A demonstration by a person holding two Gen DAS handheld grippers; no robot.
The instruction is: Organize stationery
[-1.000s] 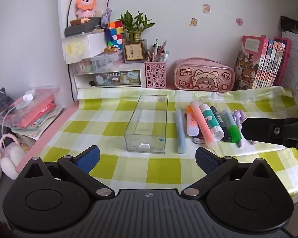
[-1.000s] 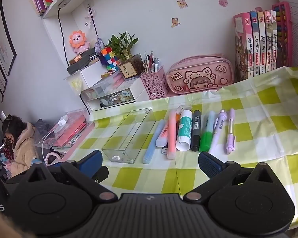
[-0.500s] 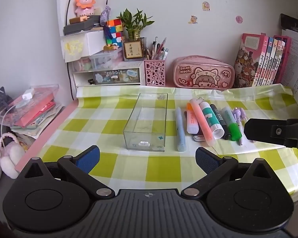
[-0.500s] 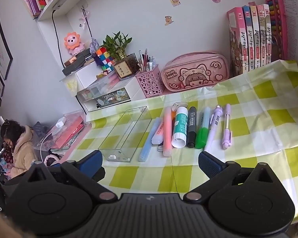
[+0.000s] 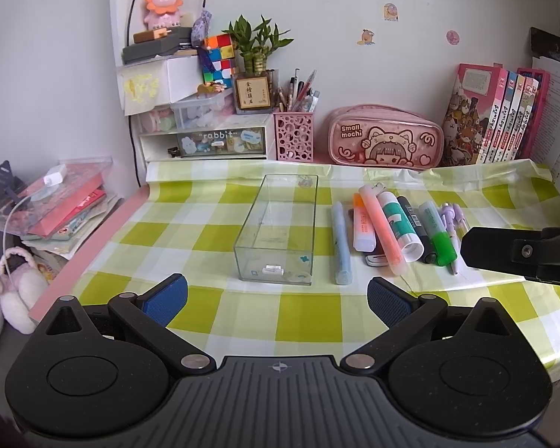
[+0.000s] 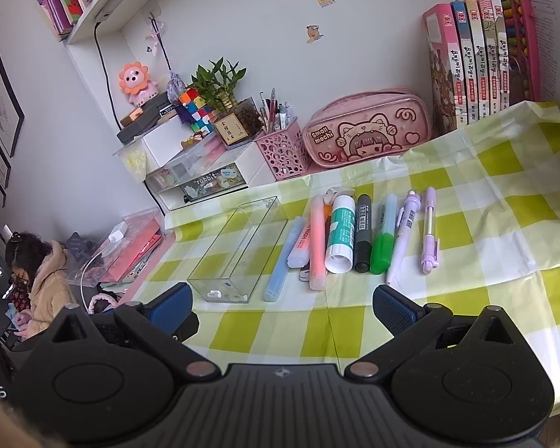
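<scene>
An empty clear plastic box [image 5: 280, 227] [image 6: 239, 250] lies lengthwise on the green checked tablecloth [image 5: 310, 321]. To its right lies a row of stationery: a blue pen [image 5: 340, 242] [image 6: 282, 261], an orange highlighter [image 5: 382, 231] [image 6: 316, 240], a white glue stick [image 5: 399, 224] [image 6: 341, 235], a black marker [image 6: 362, 237], a green marker [image 5: 436, 233] [image 6: 384, 244] and purple pens [image 6: 429, 229]. My left gripper [image 5: 276, 300] hovers open near the table's front edge, short of the box. My right gripper [image 6: 283, 304] is also open and holds nothing, short of the pens.
Along the back wall stand a drawer unit [image 5: 205, 142], a pink pen cup [image 5: 294, 136], a pink pencil case [image 5: 386, 142] and upright books [image 5: 492, 112]. A pile of folders [image 5: 63, 201] sits at the left. A person sits at far left in the right wrist view [image 6: 37, 280].
Both grippers have shifted slightly, so the box and pens sit a little differently in view. No object on the table has moved. Both grippers stay open.
</scene>
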